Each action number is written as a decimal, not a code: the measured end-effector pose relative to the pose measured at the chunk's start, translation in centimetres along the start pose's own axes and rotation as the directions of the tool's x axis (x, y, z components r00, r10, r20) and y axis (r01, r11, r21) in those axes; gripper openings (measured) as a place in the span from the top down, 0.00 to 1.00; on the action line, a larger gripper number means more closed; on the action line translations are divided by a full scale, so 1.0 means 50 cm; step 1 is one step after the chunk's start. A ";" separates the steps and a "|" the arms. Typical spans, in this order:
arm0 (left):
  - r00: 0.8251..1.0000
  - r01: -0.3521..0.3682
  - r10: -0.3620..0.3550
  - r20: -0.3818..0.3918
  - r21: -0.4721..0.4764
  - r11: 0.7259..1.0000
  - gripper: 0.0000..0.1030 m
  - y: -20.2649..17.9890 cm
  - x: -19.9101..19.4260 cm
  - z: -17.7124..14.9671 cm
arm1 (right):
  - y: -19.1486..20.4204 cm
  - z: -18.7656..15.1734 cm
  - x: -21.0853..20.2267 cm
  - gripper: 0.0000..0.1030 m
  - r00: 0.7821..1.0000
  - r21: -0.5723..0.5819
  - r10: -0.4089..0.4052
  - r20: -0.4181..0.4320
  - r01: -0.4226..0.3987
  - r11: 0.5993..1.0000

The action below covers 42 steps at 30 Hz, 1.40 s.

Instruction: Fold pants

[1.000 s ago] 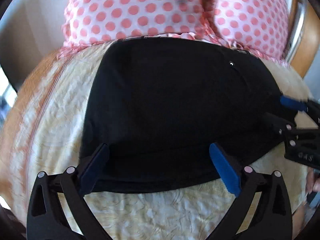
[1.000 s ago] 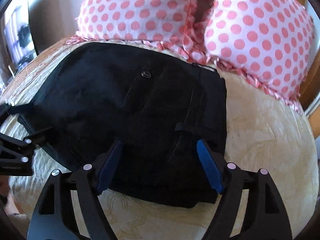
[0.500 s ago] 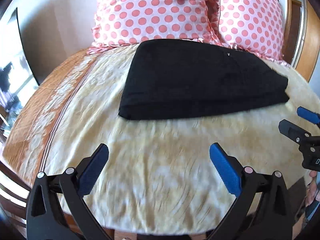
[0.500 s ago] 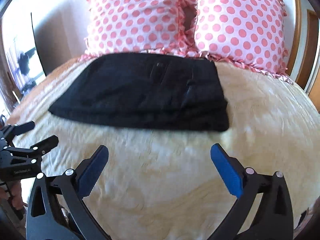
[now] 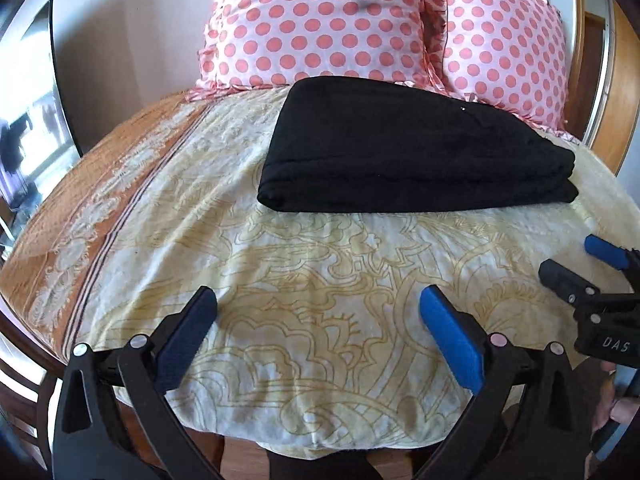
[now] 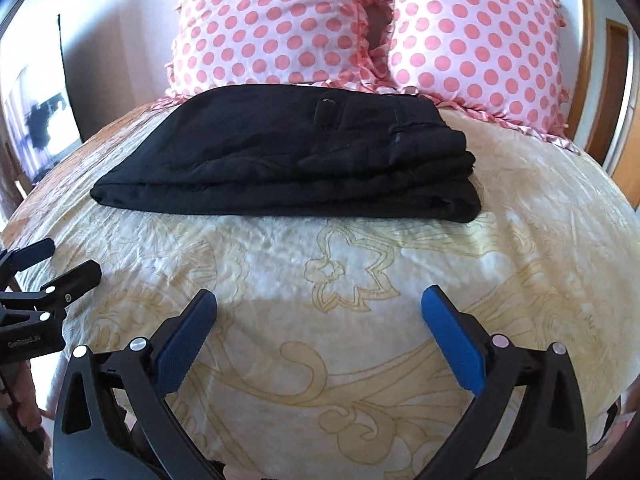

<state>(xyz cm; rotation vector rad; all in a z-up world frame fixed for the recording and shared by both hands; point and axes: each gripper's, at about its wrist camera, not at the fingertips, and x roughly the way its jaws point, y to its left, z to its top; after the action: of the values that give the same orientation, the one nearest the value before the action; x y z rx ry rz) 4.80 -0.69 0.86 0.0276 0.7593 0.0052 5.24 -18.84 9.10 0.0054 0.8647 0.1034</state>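
Observation:
The black pants (image 5: 408,152) lie folded in a flat stack on the cream patterned bedspread (image 5: 312,280), just in front of the pillows; they also show in the right wrist view (image 6: 296,156). My left gripper (image 5: 318,332) is open and empty, held back near the bed's front edge. My right gripper (image 6: 320,332) is open and empty, also well short of the pants. The right gripper shows at the right edge of the left wrist view (image 5: 592,268), and the left gripper at the left edge of the right wrist view (image 6: 48,264).
Two pink polka-dot pillows (image 5: 320,20) (image 6: 476,36) stand behind the pants against the headboard. The bedspread has an orange border (image 5: 92,184) at the left. A wooden door frame (image 5: 616,80) is at the right. The bed's front edge (image 5: 340,448) is just below my grippers.
Both grippers have pulled back from the pants toward the bed's front edge, open the whole time. The folded pants stay where they lay.

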 end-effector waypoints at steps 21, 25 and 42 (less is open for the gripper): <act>0.999 -0.005 0.005 0.042 -0.011 1.000 0.02 -0.004 -0.007 -0.008 | -0.001 -0.013 -0.010 0.01 0.998 0.035 -0.039 0.050 0.037 0.999; 0.999 -0.005 0.005 0.043 -0.011 1.000 0.02 -0.004 -0.007 -0.008 | -0.001 -0.013 -0.010 0.01 0.998 0.034 -0.038 0.050 0.036 0.999; 0.999 -0.005 0.006 0.043 -0.012 1.000 0.02 -0.005 -0.006 -0.009 | -0.003 -0.014 -0.010 0.01 0.998 0.032 -0.037 0.051 0.035 0.999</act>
<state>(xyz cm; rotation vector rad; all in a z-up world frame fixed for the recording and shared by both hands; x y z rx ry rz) 4.28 -0.96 0.74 0.0187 0.7157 0.0143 4.41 -19.04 9.03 0.0220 0.8149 0.0558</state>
